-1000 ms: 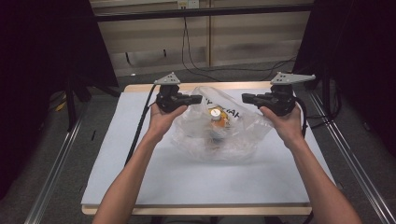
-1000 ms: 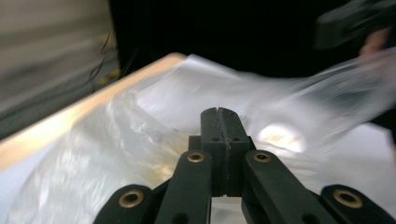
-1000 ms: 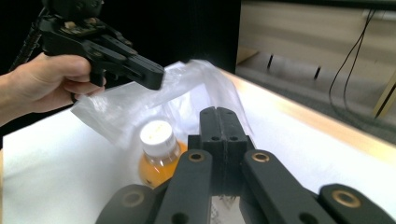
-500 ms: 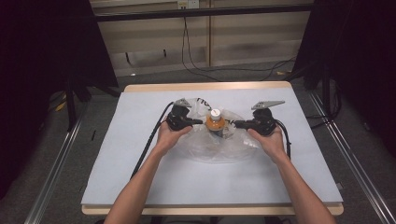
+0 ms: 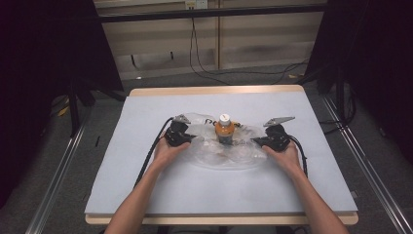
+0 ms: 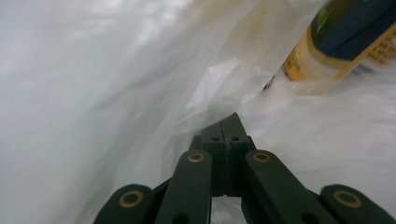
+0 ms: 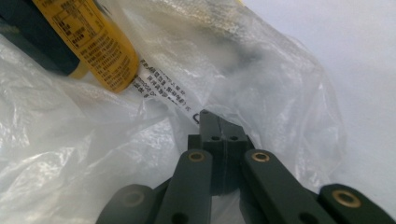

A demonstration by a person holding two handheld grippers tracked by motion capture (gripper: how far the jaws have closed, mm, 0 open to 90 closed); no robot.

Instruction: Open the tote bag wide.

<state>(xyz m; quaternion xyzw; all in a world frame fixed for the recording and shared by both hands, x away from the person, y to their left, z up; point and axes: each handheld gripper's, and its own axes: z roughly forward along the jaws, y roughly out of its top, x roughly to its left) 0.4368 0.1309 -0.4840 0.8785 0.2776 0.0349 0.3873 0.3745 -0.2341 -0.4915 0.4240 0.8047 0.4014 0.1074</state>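
A clear plastic bag [image 5: 225, 155] lies crumpled on the white table cover, with an orange bottle [image 5: 224, 129] with a white cap standing upright in it. My left gripper [image 5: 187, 139] holds the bag's left edge and my right gripper [image 5: 258, 142] its right edge. In the left gripper view the jaws of the left gripper [image 6: 229, 122] are closed together with film of the bag [image 6: 116, 93] pinched at their tip; the bottle [image 6: 345, 42] is ahead, upper right. In the right gripper view the right gripper [image 7: 212, 119] is likewise shut on the bag [image 7: 280, 84], with the bottle's yellow label [image 7: 88, 46] at upper left.
The white cover [image 5: 146, 185] spans a wooden table whose far edge [image 5: 214, 90] shows at the back. Metal rails [image 5: 53, 195] run along the floor on both sides, and cables [image 5: 204, 58] trail behind the table.
Both hands have come down with the bag. It hung raised between the grippers before; now it has sunk onto the table and flattened around the upright bottle.
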